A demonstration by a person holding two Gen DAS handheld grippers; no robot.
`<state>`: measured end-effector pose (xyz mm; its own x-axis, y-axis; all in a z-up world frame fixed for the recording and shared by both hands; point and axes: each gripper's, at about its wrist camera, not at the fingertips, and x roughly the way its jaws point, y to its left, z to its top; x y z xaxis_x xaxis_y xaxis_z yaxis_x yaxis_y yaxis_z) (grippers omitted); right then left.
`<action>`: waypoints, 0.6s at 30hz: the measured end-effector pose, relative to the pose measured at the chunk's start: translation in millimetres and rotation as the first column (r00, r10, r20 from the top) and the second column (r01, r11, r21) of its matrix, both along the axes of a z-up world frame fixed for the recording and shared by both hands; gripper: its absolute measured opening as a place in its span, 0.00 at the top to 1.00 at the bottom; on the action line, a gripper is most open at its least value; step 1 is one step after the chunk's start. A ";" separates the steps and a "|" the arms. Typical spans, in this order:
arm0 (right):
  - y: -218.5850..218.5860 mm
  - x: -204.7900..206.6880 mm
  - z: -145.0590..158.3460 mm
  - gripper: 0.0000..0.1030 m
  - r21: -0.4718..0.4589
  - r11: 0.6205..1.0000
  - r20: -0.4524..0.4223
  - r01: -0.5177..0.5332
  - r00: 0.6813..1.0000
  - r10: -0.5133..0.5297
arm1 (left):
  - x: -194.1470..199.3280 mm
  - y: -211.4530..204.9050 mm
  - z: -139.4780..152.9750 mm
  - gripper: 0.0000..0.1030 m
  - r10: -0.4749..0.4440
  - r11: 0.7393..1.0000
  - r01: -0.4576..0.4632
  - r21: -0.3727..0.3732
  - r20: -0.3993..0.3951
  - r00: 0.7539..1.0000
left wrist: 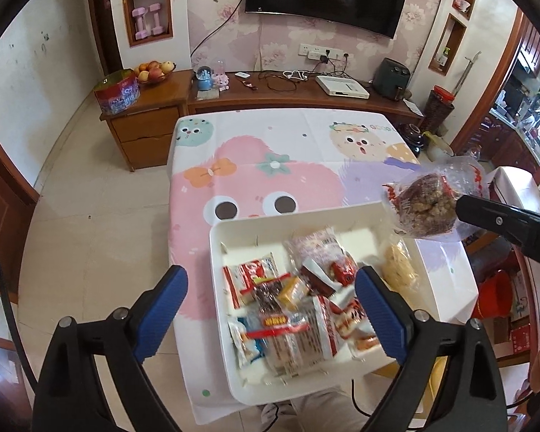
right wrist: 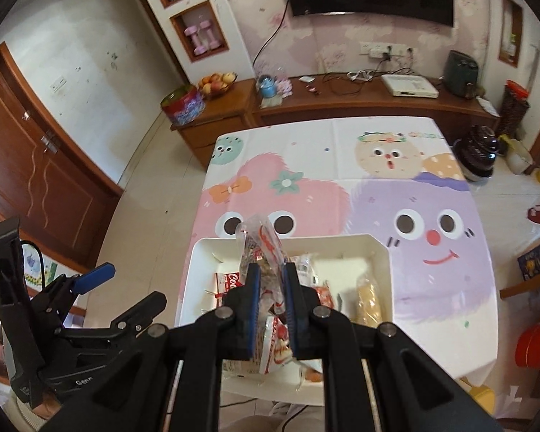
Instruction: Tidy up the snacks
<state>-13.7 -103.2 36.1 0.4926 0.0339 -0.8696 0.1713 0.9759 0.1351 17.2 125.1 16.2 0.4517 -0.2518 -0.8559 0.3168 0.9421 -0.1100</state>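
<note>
Snack bag [right wrist: 262,252] pinched in right gripper [right wrist: 270,309], contents half hidden; left gripper [left wrist: 270,309] spread, empty.

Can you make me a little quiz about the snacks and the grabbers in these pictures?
1. True or false: the left gripper is holding a snack.
2. What does the right gripper hold? A) a clear bag of brown snack B) an apple C) a cup
3. Fill in: most snacks lie in the white ____ on the table.

Key
1. False: its jaws stand wide open with nothing pinched between them.
2. A: the snack bag is pinched between its jaws, above the table.
3. Tray: the tray sits on the cartoon tablecloth.
</note>
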 end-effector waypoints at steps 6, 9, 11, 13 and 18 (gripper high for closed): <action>8.2 -21.5 3.8 0.88 -0.038 0.999 0.012 0.013 1.000 -0.012 | -9.6 0.7 -3.3 0.08 0.011 1.000 -0.011 0.000 -0.004 1.000; 10.9 -27.6 0.5 0.88 -0.047 0.999 0.008 0.012 1.000 -0.012 | -14.5 -0.5 -5.5 0.08 0.022 1.000 -0.022 0.003 -0.007 1.000; 13.2 -32.0 -3.0 0.88 -0.061 0.998 0.003 0.015 1.000 -0.015 | -16.7 -2.8 -6.1 0.08 0.025 1.000 -0.025 0.010 -0.007 1.000; 14.8 -34.2 -8.0 0.88 -0.073 0.997 -0.006 0.013 1.000 -0.013 | -19.2 -6.6 -7.0 0.08 0.028 0.999 -0.028 0.025 -0.005 1.000; 18.0 -36.9 -22.7 0.88 -0.104 0.995 -0.034 0.005 0.999 -0.008 | -22.4 -15.4 -6.8 0.08 0.033 0.999 -0.033 0.043 -0.009 0.999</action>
<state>-50.6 -85.1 13.4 0.4624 -0.0604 -0.8846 0.1804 0.9832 0.0272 -5.2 109.6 9.4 0.4508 -0.2003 -0.8699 0.2847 0.9559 -0.0725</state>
